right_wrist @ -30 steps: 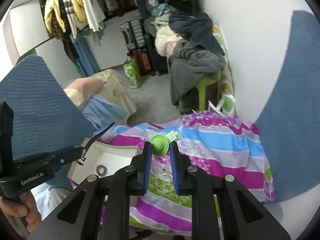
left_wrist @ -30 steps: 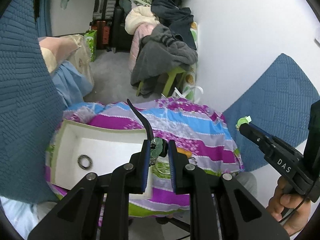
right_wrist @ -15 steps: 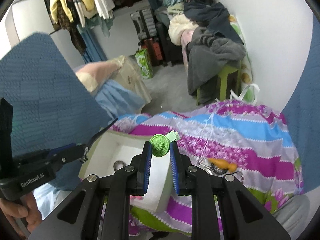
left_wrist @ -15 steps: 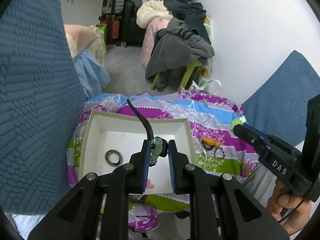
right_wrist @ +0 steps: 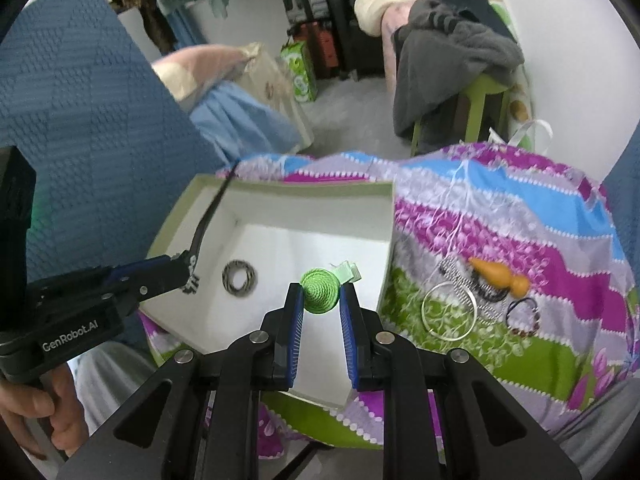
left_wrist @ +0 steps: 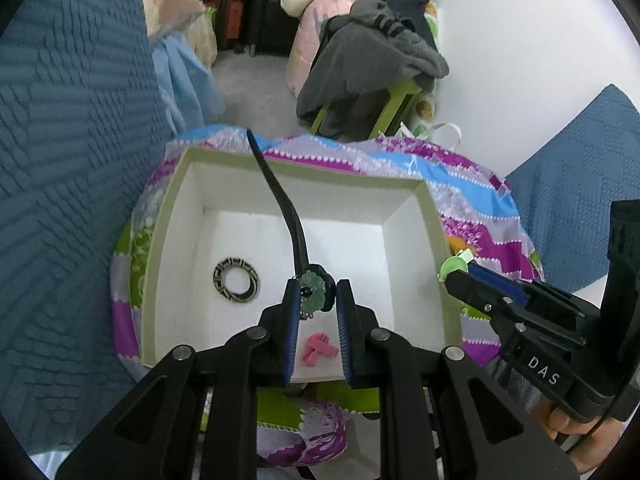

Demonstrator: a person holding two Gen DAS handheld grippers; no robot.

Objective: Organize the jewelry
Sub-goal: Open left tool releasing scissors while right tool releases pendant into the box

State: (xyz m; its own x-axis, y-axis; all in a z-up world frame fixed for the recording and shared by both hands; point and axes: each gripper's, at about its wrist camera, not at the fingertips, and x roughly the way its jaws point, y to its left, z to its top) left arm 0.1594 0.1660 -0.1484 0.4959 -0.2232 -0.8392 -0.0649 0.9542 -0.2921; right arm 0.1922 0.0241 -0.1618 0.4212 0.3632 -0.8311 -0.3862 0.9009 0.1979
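Behind left gripper: half-hidden pink piece

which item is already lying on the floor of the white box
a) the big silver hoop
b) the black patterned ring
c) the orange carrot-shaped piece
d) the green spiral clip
b, the black patterned ring lies flat on the white box floor, while the orange carrot-shaped piece and silver hoop lie on the striped cloth, and the green spiral clip is pinched in the right hand-held gripper.
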